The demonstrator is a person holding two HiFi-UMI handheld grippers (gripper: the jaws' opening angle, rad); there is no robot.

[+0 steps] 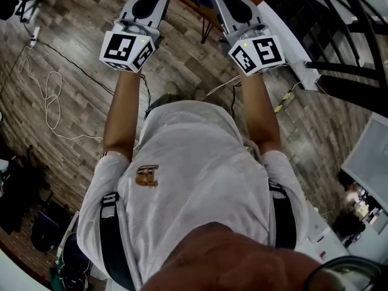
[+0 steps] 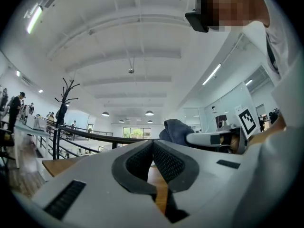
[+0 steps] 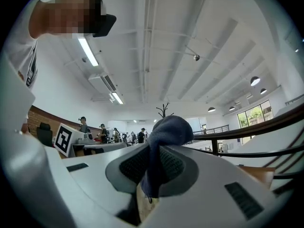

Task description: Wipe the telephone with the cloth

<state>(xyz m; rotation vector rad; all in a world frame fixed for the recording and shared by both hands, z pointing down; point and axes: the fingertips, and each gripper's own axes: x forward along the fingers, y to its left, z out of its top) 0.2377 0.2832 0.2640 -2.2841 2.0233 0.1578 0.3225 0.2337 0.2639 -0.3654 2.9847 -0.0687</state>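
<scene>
Soft dark-blue cloth pinched tight in the right gripper, lying along the jaws, round lump poking past the tips, left gripper closed on nothing, wood-plank floor below.

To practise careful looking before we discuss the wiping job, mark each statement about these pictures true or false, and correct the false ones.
1. The right gripper is clamped on a blue cloth. True.
2. The left gripper holds a telephone. False: its jaws are together with nothing between them.
3. The floor under the person is made of wood planks. True.
4. The person wears a black shirt. False: the shirt is whitish, with dark straps over it.
</scene>
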